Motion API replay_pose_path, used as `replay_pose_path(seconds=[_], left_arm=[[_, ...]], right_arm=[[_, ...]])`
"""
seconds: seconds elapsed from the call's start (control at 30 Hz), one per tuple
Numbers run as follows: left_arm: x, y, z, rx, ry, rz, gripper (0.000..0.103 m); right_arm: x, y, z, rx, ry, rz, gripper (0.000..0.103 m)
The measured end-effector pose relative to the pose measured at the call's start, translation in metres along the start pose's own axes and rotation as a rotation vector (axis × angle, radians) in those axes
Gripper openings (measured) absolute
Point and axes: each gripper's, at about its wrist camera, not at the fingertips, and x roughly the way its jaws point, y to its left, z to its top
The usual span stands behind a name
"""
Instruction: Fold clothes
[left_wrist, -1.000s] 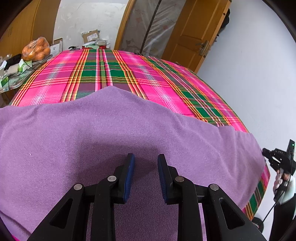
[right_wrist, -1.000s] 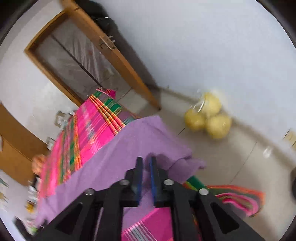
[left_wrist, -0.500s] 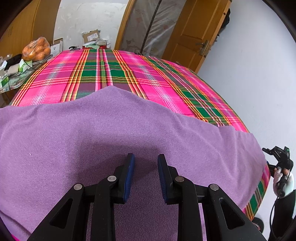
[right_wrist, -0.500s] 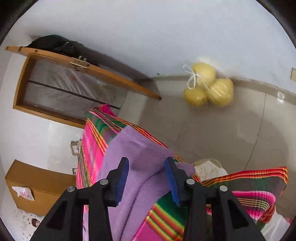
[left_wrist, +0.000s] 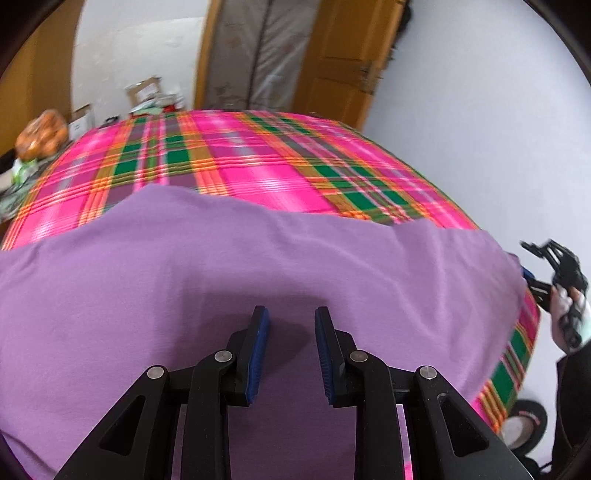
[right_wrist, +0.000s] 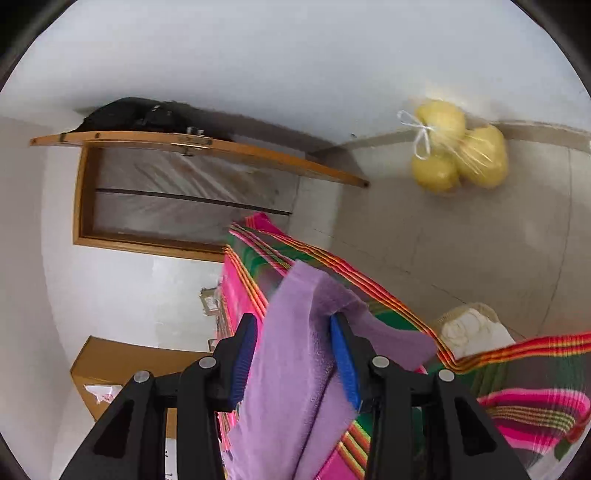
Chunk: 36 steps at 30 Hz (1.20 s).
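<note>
A purple garment (left_wrist: 258, 266) lies spread over the near half of a bed with a pink and green plaid cover (left_wrist: 258, 162). My left gripper (left_wrist: 291, 321) hovers low over the garment's middle, open, with nothing between its blue pads. In the right wrist view my right gripper (right_wrist: 293, 325) is open wide at the bed's corner. A folded edge of the purple garment (right_wrist: 295, 350) runs between its fingers, loose from the left pad. The left wrist view shows the right gripper (left_wrist: 532, 273) at the garment's far right corner, held by a hand (left_wrist: 565, 306).
A bag of yellow fruit (right_wrist: 458, 151) lies on the tiled floor by the wall. A wooden door (right_wrist: 184, 144) stands open beyond the bed. A white bundle in a basket (right_wrist: 472, 328) sits beside the bed corner. An orange bag (left_wrist: 42, 134) and boxes (left_wrist: 144, 92) crowd the far left.
My right gripper opened wide, rolled and sank to the garment's corner, which now lies between its fingers. The left gripper shifted a little; soft wrinkles appeared in the purple cloth.
</note>
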Motion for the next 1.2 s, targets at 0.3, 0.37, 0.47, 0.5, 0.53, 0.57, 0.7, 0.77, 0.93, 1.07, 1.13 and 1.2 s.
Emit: replay_pose_path(seconds=[0.3, 0.37, 0.47, 0.5, 0.53, 0.57, 0.7, 0.77, 0.93, 1.07, 1.13, 1.2], left_arm=[[0.009, -0.028, -0.001, 0.092, 0.026, -0.041, 0.026], [0.009, -0.029, -0.002, 0.094, 0.027, -0.039, 0.026], [0.011, -0.031, -0.001, 0.090, 0.030, -0.037, 0.026], [0.011, -0.032, -0.001, 0.092, 0.030, -0.037, 0.026], [0.011, -0.034, 0.000, 0.096, 0.030, -0.040, 0.026], [0.010, -0.036, 0.000, 0.102, 0.030, -0.049, 0.026], [0.005, -0.050, 0.001, 0.144, 0.023, -0.096, 0.026], [0.005, -0.058, 0.001, 0.163, 0.022, -0.122, 0.027], [0.006, -0.070, -0.002, 0.190, 0.030, -0.176, 0.026], [0.008, -0.076, -0.005, 0.199, 0.051, -0.196, 0.027], [0.007, -0.076, -0.007, 0.203, 0.056, -0.202, 0.027], [0.006, -0.075, -0.008, 0.197, 0.058, -0.210, 0.027]], right_arm=[[0.021, -0.021, -0.002, 0.067, 0.077, -0.161, 0.050], [0.022, -0.019, 0.000, 0.058, 0.071, -0.152, 0.042], [0.022, -0.007, 0.001, -0.003, 0.042, -0.134, 0.013], [0.021, -0.003, 0.002, -0.024, 0.031, -0.132, 0.009], [0.019, 0.003, 0.003, -0.046, 0.018, -0.128, 0.005], [0.018, 0.007, 0.004, -0.065, 0.008, -0.123, 0.004], [0.007, 0.030, 0.003, -0.141, -0.025, -0.081, 0.003], [-0.006, 0.040, 0.002, -0.179, -0.059, -0.077, 0.003], [-0.016, 0.029, 0.005, -0.159, -0.090, -0.134, 0.003], [-0.004, 0.009, 0.006, -0.107, -0.063, -0.197, 0.003], [-0.003, 0.002, 0.006, -0.092, -0.062, -0.213, 0.003], [-0.011, 0.005, 0.004, -0.102, -0.081, -0.209, 0.003]])
